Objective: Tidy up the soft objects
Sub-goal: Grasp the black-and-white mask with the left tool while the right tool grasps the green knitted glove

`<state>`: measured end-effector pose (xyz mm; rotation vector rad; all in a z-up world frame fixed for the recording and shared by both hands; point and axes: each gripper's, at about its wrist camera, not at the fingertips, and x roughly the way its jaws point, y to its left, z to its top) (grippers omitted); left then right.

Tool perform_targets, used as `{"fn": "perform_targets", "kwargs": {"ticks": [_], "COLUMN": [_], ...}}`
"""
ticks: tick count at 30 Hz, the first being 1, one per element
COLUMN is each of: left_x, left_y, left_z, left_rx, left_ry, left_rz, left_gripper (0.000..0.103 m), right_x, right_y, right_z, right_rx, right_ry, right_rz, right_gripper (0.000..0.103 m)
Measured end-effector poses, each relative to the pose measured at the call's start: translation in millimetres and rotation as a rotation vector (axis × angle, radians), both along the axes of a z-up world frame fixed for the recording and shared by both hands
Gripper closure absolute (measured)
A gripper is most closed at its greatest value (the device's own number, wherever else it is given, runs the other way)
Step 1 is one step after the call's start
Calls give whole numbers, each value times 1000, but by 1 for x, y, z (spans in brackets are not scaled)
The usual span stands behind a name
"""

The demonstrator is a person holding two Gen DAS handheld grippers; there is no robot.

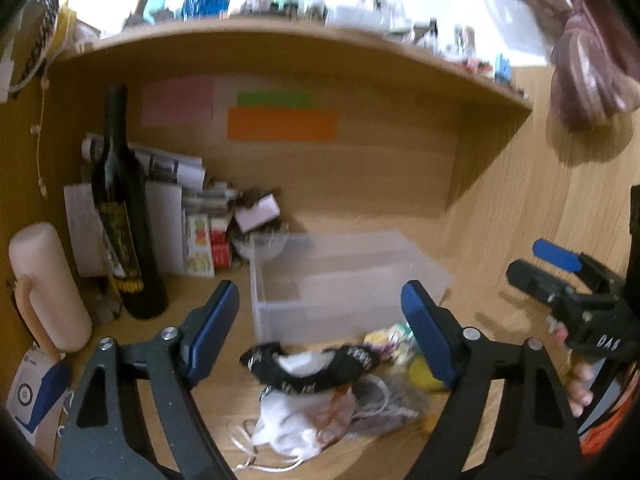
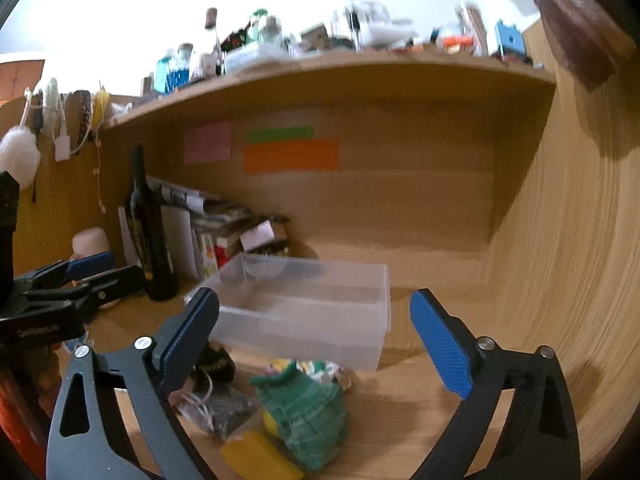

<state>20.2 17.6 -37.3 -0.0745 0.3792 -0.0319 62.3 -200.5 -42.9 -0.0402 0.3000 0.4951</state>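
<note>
A clear plastic bin [image 1: 344, 280] stands empty on the wooden desk; it also shows in the right wrist view [image 2: 304, 312]. In front of it lies a heap of soft things: a black cloth with pale lettering [image 1: 312, 364], white face masks [image 1: 296, 428], a green knitted cloth [image 2: 308, 416], a yellow sponge [image 2: 260, 458] and a small patterned item [image 1: 388, 340]. My left gripper [image 1: 320, 332] is open, hovering above the black cloth. My right gripper [image 2: 316, 340] is open above the green cloth, empty. The right gripper also shows at the edge of the left wrist view [image 1: 552, 268].
A dark wine bottle [image 1: 124, 216], a pale cylinder [image 1: 48, 288], stacked papers and small boxes [image 1: 200, 232] fill the back left. A shelf [image 1: 280, 36] crowded with bottles runs overhead. A wooden side wall [image 2: 568, 260] closes the right.
</note>
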Motion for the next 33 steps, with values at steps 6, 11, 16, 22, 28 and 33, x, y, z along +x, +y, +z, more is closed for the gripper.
{"fn": "perform_targets", "kwargs": {"ticks": [6,11,16,22,28,33], "left_x": [13,27,36,42,43,45], "left_y": [3,0,-9,-12,-8,-3], "left_z": [-32,-50,-60,-64,-65,-57], "left_rx": [-6,-21,-3,8,5,-3], "left_ry": [120,192,229,255,273,265], "left_rz": [-14,-41,-79,-112,-114,-102], "left_gripper": [19,19,32,61,77,83], "right_x": [12,21,29,38,41,42], "right_y": [5,7,8,10,5,2], "right_z": [-25,-48,-66,-74,-75,-68], "right_rx": [-59,-87,-84,-77,-44,-25], "right_ry": [119,217,314,369,373,349], "right_rz": [37,65,107,140,151,142], "right_gripper": [18,24,36,59,86,93]}}
